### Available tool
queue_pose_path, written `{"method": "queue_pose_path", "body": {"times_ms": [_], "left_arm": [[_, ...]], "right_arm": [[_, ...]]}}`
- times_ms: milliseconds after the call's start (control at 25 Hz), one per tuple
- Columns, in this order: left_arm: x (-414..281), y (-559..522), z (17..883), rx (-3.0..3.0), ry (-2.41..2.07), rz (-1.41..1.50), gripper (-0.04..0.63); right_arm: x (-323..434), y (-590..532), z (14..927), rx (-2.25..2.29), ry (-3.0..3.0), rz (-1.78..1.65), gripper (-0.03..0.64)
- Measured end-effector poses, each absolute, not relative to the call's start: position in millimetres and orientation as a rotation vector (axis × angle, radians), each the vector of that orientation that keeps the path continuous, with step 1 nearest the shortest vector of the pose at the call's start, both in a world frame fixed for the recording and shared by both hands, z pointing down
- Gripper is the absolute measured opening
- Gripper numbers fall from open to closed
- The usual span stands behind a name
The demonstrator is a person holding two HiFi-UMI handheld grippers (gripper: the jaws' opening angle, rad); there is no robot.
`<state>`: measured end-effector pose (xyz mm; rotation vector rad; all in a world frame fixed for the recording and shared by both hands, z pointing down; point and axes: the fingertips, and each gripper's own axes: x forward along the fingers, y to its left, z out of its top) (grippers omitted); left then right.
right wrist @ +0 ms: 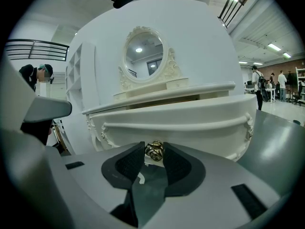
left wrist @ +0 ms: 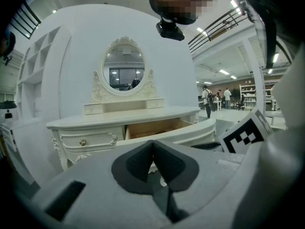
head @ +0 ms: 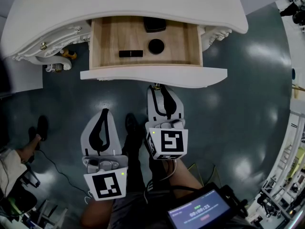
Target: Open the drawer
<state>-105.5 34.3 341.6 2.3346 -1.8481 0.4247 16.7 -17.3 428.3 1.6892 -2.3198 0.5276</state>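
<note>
The white vanity's middle drawer (head: 152, 74) stands pulled out, its wooden floor (head: 107, 42) showing. A brass knob (right wrist: 154, 151) sits on the curved drawer front (right wrist: 190, 120). My right gripper (right wrist: 154, 147) is shut on that knob, one pad against each side; in the head view this gripper (head: 159, 88) reaches up to the drawer's front edge. My left gripper (head: 104, 111) hangs back to the left, away from the drawer and holding nothing. In its own view the left gripper (left wrist: 153, 142) has its pads meeting at the tip.
In the drawer lie a black bar (head: 130, 53), a round black thing (head: 156, 46) and a dark object at the back (head: 155, 25). A shut side drawer (left wrist: 86, 140) is left of it. A person's legs (head: 162, 175) and a screen (head: 200, 211) are below me.
</note>
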Motion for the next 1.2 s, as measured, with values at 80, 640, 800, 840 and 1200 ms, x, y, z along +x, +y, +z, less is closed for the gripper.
{"method": "queue_pose_path", "body": {"times_ms": [80, 640, 800, 840, 1200], "left_arm": [[-105.2, 35.8, 341.9, 2.335, -1.846, 0.428, 0.014], [-101.9, 37.8, 344.6, 2.337, -1.841, 0.434, 0.015], [-102.7, 36.5, 342.8, 2.338, -1.843, 0.432, 0.014], [-103.4, 36.6, 342.7, 2.338, -1.844, 0.432, 0.015], [-106.7, 38.8, 342.2, 2.336, -1.846, 0.425, 0.015]], "right_arm": [[16.4, -15.6, 427.9, 1.687, -2.322, 0.528, 0.123], [17.2, -11.8, 430.3, 1.689, -2.325, 0.532, 0.123], [17.2, -12.2, 429.4, 1.685, -2.322, 0.532, 0.123], [17.1, -12.1, 429.4, 1.684, -2.322, 0.532, 0.123], [16.3, -11.1, 429.7, 1.69, -2.32, 0.531, 0.123]]}}
